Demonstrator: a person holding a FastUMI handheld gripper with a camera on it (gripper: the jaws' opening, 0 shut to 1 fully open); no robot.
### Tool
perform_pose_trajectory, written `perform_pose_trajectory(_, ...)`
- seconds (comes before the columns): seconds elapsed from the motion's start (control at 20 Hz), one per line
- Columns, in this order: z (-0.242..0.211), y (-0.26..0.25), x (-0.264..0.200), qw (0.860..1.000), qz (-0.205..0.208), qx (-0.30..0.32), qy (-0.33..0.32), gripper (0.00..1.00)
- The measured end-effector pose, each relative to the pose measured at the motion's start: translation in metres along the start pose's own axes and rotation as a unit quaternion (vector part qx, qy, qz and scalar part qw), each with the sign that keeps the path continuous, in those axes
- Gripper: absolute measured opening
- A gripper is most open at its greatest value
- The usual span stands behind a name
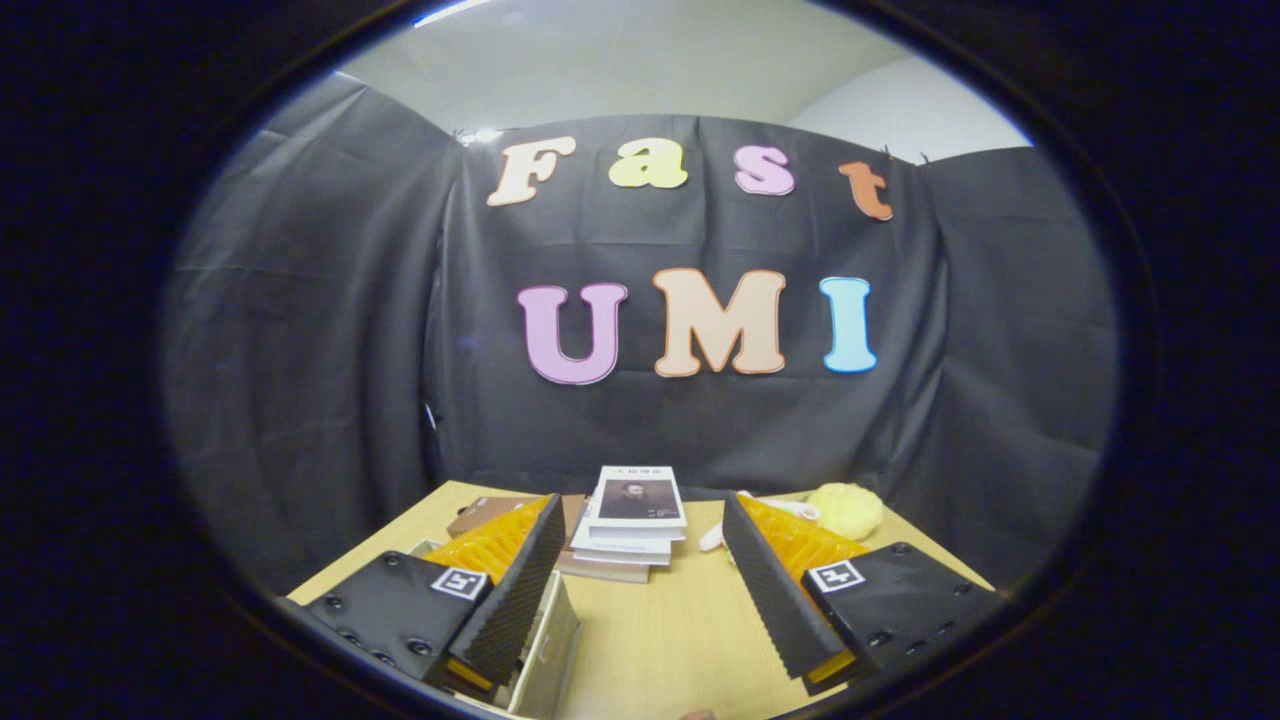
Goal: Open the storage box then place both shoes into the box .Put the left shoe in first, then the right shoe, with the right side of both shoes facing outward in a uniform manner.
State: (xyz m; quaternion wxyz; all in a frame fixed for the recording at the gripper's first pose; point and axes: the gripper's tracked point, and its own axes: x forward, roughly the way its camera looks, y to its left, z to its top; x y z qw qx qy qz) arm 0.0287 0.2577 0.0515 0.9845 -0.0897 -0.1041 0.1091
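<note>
My gripper [640, 545] is held above the wooden table [660, 640], open, with nothing between its fingers. Under the left finger [515, 590] a pale box corner [548, 655] pokes out, most of it hidden by the finger; I cannot tell whether it is the storage box. A pale pink and white object [712, 538], possibly part of a shoe, lies just beyond the right finger [770, 590], mostly hidden.
A stack of books [630, 525] sits at the far middle of the table, beyond the fingers. A brown flat item [480, 512] lies behind the left finger. A yellow fluffy ball [848, 508] rests at the far right, by the black cloth wall.
</note>
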Motion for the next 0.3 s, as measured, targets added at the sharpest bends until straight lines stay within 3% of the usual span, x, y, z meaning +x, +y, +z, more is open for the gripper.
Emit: perform_pose_trajectory(0.3,-0.011,-0.007,0.001,0.999,-0.027,-0.012,0.012,1.0)
